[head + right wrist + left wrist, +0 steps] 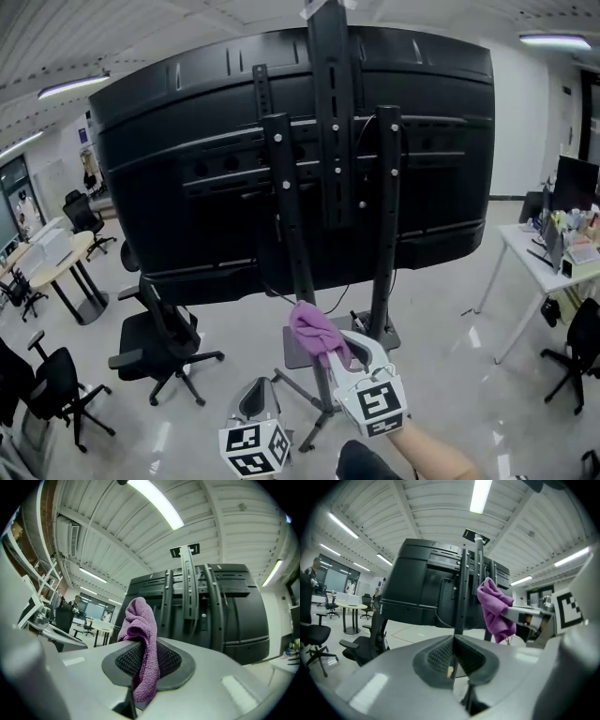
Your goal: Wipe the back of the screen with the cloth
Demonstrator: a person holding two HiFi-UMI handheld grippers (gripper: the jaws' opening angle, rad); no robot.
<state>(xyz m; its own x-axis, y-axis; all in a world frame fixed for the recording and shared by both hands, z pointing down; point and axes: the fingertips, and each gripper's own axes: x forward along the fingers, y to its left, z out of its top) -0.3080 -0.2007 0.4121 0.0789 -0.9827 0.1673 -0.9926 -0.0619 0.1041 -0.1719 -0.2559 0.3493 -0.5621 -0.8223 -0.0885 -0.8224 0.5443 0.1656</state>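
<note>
The big black screen (pixel 187 169) stands with its back to me on a floor stand (pixel 384 234), with mounting rails down its middle. My right gripper (pixel 330 339) is shut on a purple cloth (pixel 319 330), held low in front of the stand's base, short of the screen. In the right gripper view the cloth (pixel 140 634) bunches up between the pads with the screen (pixel 234 606) beyond. My left gripper (pixel 258 398) sits lower left, shut and holding nothing. In the left gripper view the cloth (pixel 494 606) hangs to the right, in front of the screen (pixel 422 592).
A black office chair (pixel 155 347) stands left of the stand's legs, another chair (pixel 47 384) at far left. A round table (pixel 56 267) is at the left, a white desk (pixel 553 272) with clutter at the right. A cable (pixel 281 291) hangs behind the screen.
</note>
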